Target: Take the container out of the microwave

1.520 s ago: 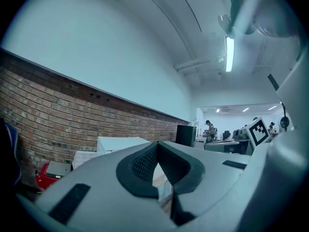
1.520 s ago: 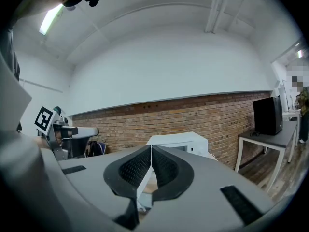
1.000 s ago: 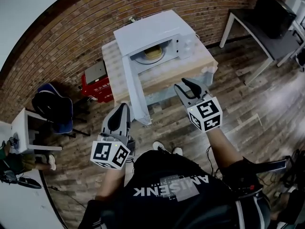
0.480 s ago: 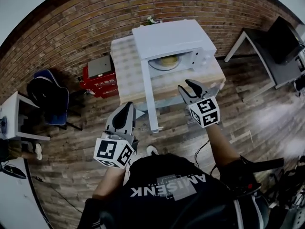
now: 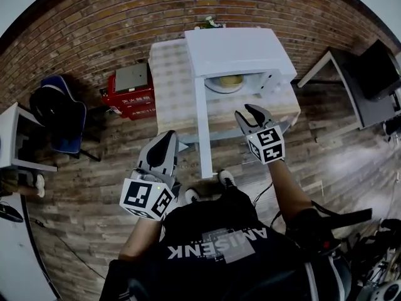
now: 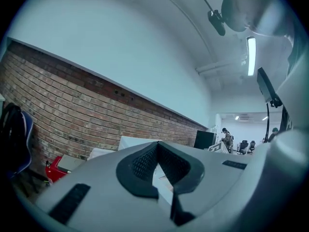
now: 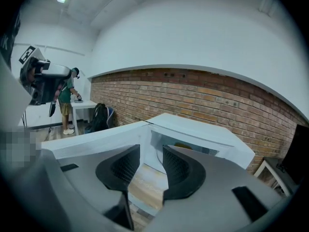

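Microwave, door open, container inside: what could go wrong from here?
1. The open door juts out between the grippers; the left gripper beside it could knock it.
2. The right gripper, fingers just opening with nothing between them, faces the low microwave opening and could clip its frame.
3. The container seems to sit on a turntable plate and may slide when gripped.

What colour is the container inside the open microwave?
The container is yellowish tan, seen best in the head view.
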